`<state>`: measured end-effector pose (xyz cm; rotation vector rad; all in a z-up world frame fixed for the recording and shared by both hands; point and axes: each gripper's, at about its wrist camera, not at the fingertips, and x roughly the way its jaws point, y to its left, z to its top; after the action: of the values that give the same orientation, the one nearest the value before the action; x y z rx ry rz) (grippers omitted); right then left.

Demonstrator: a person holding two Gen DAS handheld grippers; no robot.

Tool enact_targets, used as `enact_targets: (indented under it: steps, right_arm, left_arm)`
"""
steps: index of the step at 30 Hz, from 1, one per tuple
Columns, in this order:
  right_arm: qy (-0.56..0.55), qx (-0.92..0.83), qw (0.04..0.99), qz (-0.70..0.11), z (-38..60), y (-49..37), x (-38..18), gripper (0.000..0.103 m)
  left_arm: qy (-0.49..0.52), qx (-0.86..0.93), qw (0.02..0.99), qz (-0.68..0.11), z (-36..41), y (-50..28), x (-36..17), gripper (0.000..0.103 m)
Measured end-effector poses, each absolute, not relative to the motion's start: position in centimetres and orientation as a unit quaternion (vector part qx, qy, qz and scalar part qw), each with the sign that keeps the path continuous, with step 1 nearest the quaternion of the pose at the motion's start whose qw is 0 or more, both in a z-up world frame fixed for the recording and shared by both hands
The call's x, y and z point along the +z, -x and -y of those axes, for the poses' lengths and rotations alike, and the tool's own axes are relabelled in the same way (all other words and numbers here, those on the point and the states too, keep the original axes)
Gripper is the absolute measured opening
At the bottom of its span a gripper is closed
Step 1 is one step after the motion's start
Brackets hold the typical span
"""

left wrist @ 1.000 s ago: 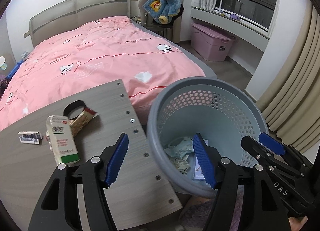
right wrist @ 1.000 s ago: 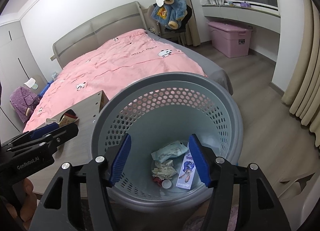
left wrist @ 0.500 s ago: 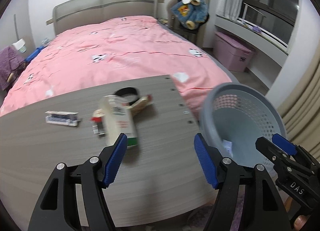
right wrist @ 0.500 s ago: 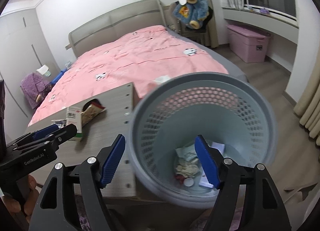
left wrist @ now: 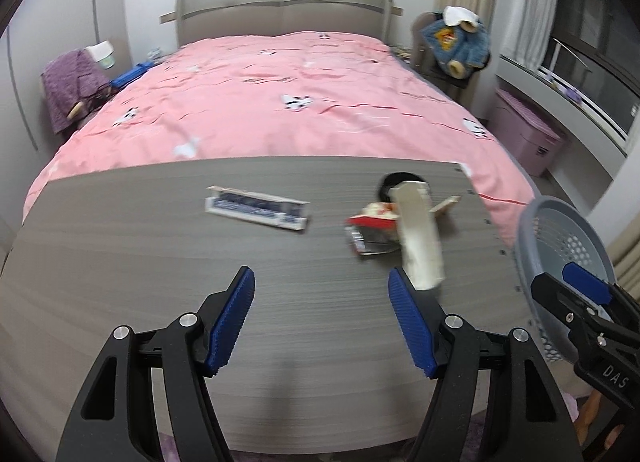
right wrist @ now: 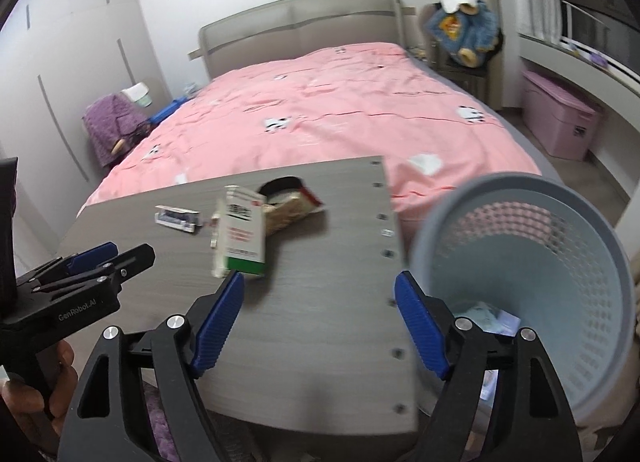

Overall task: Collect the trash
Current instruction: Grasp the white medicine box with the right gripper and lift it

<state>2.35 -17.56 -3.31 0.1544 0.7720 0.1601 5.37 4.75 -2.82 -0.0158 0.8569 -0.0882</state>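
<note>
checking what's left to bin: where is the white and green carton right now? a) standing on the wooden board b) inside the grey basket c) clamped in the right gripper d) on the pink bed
a: the white and green carton stands on the wooden board, ahead of the empty right gripper, whose jaws are opening.

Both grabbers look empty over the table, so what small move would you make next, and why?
Probably ease the right gripper forward onto the carton. Its jaws are opening with nothing between them, the carton stands just ahead, and the basket waits beside the table.
</note>
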Motion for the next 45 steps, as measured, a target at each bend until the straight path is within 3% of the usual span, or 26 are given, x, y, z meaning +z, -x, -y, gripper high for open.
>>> enact_targets:
  steps: [13,24,30,35,45]
  right_arm:
    - [-0.037,0.105,0.904,-0.413,11.6,-7.4,-5.2,0.085]
    - [-0.015,0.095,0.893,-0.44,9.4,-10.6,-7.4,0.084]
    - [-0.011,0.095,0.887,-0.452,9.0,-11.2,-8.1,0.069]
    - [-0.013,0.098,0.885,-0.454,9.2,-10.9,-8.1,0.042]
    - [-0.05,0.106,0.894,-0.433,11.5,-7.7,-6.3,0.041]
  left_arm:
    - [0.031,-0.019,0.907,-0.419,-8.7,-6.3,-3.7,0.066]
    - [0.042,-0.02,0.903,-0.428,-9.9,-7.0,-4.6,0.067]
    - [0.043,-0.023,0.901,-0.432,-10.0,-7.2,-5.0,0.066]
    - [0.044,-0.027,0.9,-0.433,-9.8,-7.2,-5.2,0.066]
    - [0.036,-0.047,0.9,-0.431,-8.6,-7.3,-4.7,0.066]
